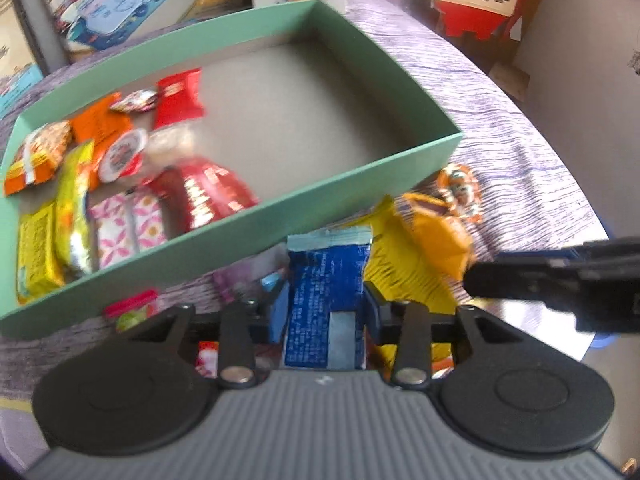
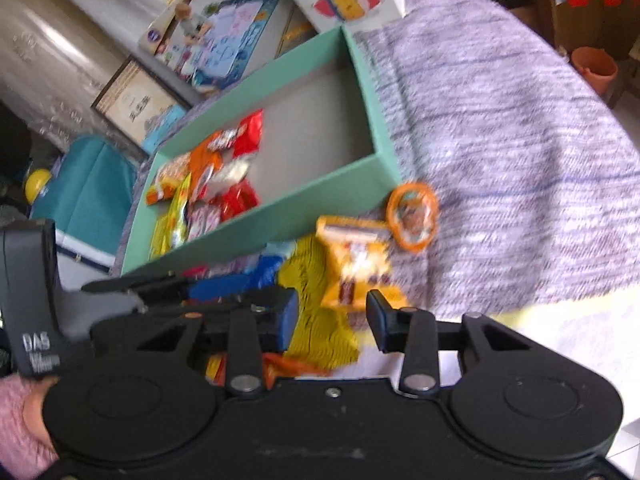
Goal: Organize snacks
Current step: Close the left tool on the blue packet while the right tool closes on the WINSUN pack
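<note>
The surface is a purple striped cloth that covers a table or a bed, I cannot tell which. On it lies a shallow green box with a grey floor. At the upper left of both views, printed toy boxes lean behind it, and a red and white carton stands at the upper right of the left wrist view.

Inside the green box the snacks fill only the left part: a red packet, an orange packet, yellow bars and pink patterned packs. The right part of its floor is bare. To the right of the box the cloth is also free up to its rounded edge.

In front of the near wall of the box lies a small heap. The left gripper is clenched on a blue packet, its pads pressing both sides. The right gripper stands over a yellow ridged packet, and an orange packet lies just behind; the pads seem a little apart from the wrapper, and blur makes the contact hard to judge. A round orange-rimmed snack lies near the box corner.

Small red and green items at the lower left of the left wrist view are partly hidden by the gripper body. A pink sleeve is cut off at the lower left of the right wrist view.
</note>
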